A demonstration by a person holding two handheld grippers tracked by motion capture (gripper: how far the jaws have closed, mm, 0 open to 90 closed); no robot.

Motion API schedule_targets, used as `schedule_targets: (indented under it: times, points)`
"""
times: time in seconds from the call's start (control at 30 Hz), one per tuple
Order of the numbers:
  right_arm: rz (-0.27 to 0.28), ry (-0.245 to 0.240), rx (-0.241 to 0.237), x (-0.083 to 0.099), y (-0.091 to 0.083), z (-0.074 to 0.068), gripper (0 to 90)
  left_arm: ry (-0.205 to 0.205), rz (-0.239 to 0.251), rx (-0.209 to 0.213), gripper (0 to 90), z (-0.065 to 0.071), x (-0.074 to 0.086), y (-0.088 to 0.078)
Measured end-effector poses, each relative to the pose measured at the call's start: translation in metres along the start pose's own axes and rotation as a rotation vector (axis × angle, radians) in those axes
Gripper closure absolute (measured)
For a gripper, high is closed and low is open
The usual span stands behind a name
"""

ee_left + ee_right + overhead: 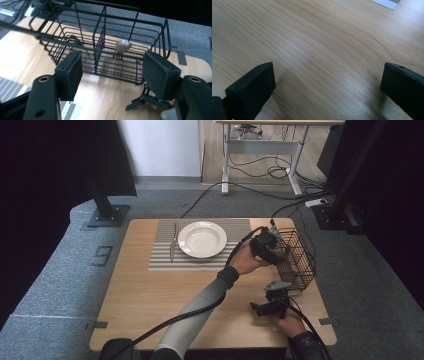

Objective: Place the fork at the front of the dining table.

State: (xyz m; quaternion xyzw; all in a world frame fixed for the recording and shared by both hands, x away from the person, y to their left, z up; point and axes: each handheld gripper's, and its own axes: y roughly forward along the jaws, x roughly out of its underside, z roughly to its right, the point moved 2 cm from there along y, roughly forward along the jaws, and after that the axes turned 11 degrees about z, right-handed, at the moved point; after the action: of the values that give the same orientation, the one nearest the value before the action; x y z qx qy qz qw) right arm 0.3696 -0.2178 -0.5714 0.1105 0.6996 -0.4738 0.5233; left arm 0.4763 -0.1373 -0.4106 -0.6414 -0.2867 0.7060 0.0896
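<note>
Left gripper at the wire basket by the tabletop's right edge, jaws apart, empty; spoon upright inside. Right gripper near the front right corner, jaws wide. Plate, knife on striped placemat at the far edge

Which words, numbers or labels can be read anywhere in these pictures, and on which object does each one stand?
"9" or a similar single character: a dark tape mark on the grey floor left of the table; its exact reading is uncertain.
The plate, placemat, wire basket, left gripper and right gripper carry no readable text.
</note>
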Motion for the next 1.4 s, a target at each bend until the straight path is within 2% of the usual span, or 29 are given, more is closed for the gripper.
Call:
schedule_targets:
  times: [0.13, 0.3, 0.47, 0.77, 0.8, 0.9, 0.97, 1.0, 1.03, 1.07, 1.1, 1.33, 1.37, 1.4]
  points:
    - [-0.001, 0.000, 0.000, 0.000, 0.000, 0.000, 0.0, 0.001, -0.006, 0.012, 42.5, 0.002, -0.002, 0.007]
    - [-0.001, -0.003, -0.002, 0.000, 0.000, 0.000, 0.0, -0.015, -0.013, 0.015, 58.9, 0.003, -0.002, 0.017]
    - [0.000, 0.000, -0.005, 0.000, 0.000, 0.000, 0.0, -0.024, -0.014, 0.022, 76.2, 0.005, -0.002, 0.019]
    - [-0.003, -0.004, -0.006, 0.000, 0.000, 0.000, 0.0, -0.026, 0.010, 0.025, 77.6, 0.006, -0.008, 0.009]
    - [-0.003, -0.003, -0.006, 0.000, 0.000, 0.000, 0.0, -0.022, 0.030, 0.026, 77.8, 0.006, -0.013, 0.003]
    - [-0.004, -0.002, -0.007, 0.000, 0.000, 0.000, 0.0, -0.013, 0.041, 0.024, 77.8, 0.006, -0.018, -0.005]
    - [-0.003, -0.002, -0.008, 0.000, 0.000, 0.000, 0.0, -0.003, 0.057, 0.016, 77.9, 0.005, -0.025, -0.018]
    - [-0.004, 0.001, -0.008, 0.000, 0.000, 0.000, 0.0, -0.003, 0.057, 0.016, 77.9, 0.005, -0.025, -0.018]
    - [-0.003, 0.000, -0.008, 0.000, 0.000, 0.000, 0.0, 0.000, 0.070, 0.016, 77.9, 0.004, -0.030, -0.028]
    - [-0.003, 0.000, -0.008, 0.000, 0.000, 0.000, 0.0, 0.000, 0.070, 0.016, 77.9, 0.004, -0.030, -0.028]
    - [-0.003, 0.002, -0.008, 0.000, 0.000, -0.001, 0.0, 0.003, 0.073, 0.014, 77.9, 0.002, -0.036, -0.039]
    - [-0.005, 0.004, -0.009, 0.000, 0.000, -0.001, 0.0, 0.025, 0.087, -0.024, 78.0, -0.004, -0.054, -0.082]
    - [-0.005, 0.004, -0.009, 0.000, 0.000, -0.001, 0.0, 0.025, 0.087, -0.024, 78.0, -0.004, -0.054, -0.082]
    - [-0.005, 0.004, -0.007, 0.000, 0.000, -0.001, 0.0, 0.032, 0.087, -0.036, 78.0, -0.004, -0.057, -0.093]
